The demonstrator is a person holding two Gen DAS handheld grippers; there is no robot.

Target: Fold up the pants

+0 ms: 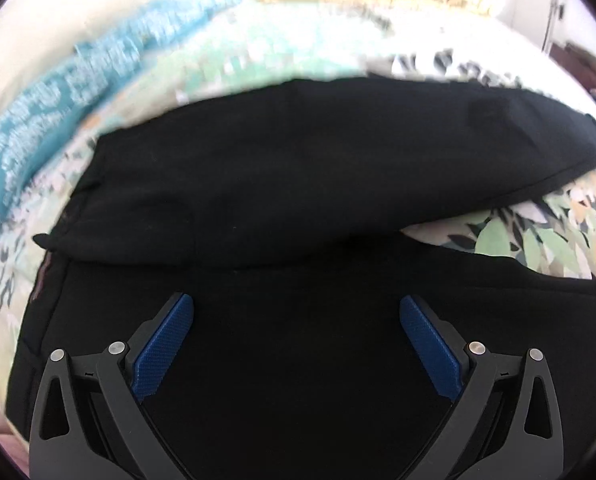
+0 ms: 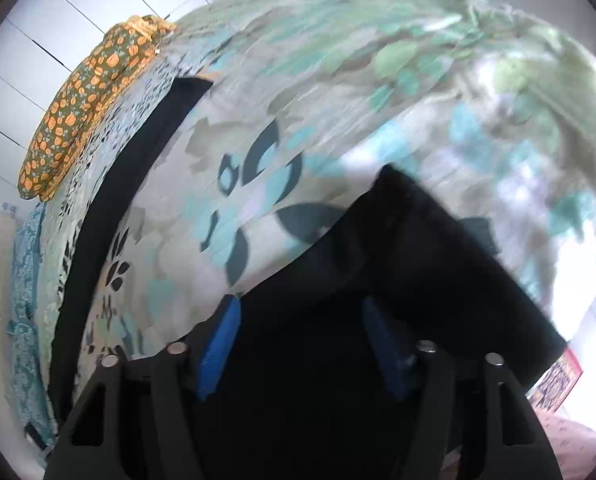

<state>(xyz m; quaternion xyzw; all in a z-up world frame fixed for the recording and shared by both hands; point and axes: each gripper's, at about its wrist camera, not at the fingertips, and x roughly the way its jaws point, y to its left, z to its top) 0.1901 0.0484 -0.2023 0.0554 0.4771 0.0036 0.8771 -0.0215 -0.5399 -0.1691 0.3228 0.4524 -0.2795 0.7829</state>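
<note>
Item: black pants [image 1: 298, 168], spread on leaf-print bedspread [image 1: 537, 240] w/ one leg laid over the other; far leg end seen in right wrist view as dark strip [image 2: 138, 168]. Left gripper [image 1: 297, 304]: jaws spread wide above pants, nothing between blue pads [image 1: 162, 352]. Right gripper [image 2: 301, 312]: pads partway apart, black fabric bunched betw. them, actual grip can't be told; orange-print pillow [image 2: 86, 96] at bed edge.

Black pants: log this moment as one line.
task fold pants | black pants spread on floral bedspread, legs apart | left gripper open over fabric | right gripper open, fabric between fingers
</note>
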